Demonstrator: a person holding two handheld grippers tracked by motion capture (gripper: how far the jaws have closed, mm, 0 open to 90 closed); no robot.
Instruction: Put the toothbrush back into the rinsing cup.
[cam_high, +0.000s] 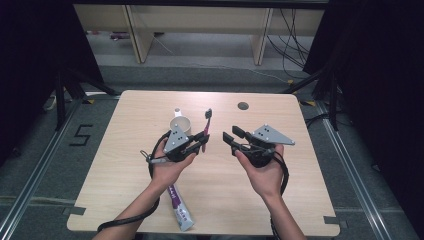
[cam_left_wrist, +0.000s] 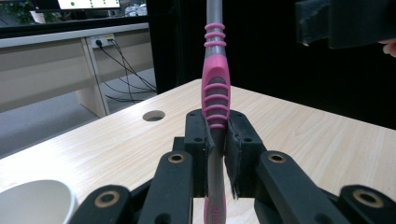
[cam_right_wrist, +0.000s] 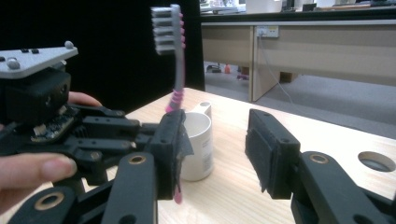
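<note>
A pale wooden table (cam_high: 125, 165) with a round cable hole stands on grey flooring, dark curtains at its sides and light desks beyond. Above its middle a pink and grey plastic toothbrush (cam_high: 206, 129) stands nearly upright, clamped low on its ribbed handle by the closed jaws of the left gripper (cam_high: 201, 143). The left gripper view shows that grip from close up, the pads pressed on both sides of the handle, while the bristled head is cut off at the top; the right gripper view shows the grey bristles up high, turned toward the dark curtain. Just behind the toothbrush sits a white ceramic mug (cam_high: 180, 123) on the table. The right gripper (cam_high: 231, 136) faces the left one from just beside it, its jaws apart with nothing between them. Both hands are raised off the table, the forearms coming in from the near edge and converging. Near the left forearm a white and purple toothpaste tube (cam_high: 180, 209) lies flat at the near edge.
</note>
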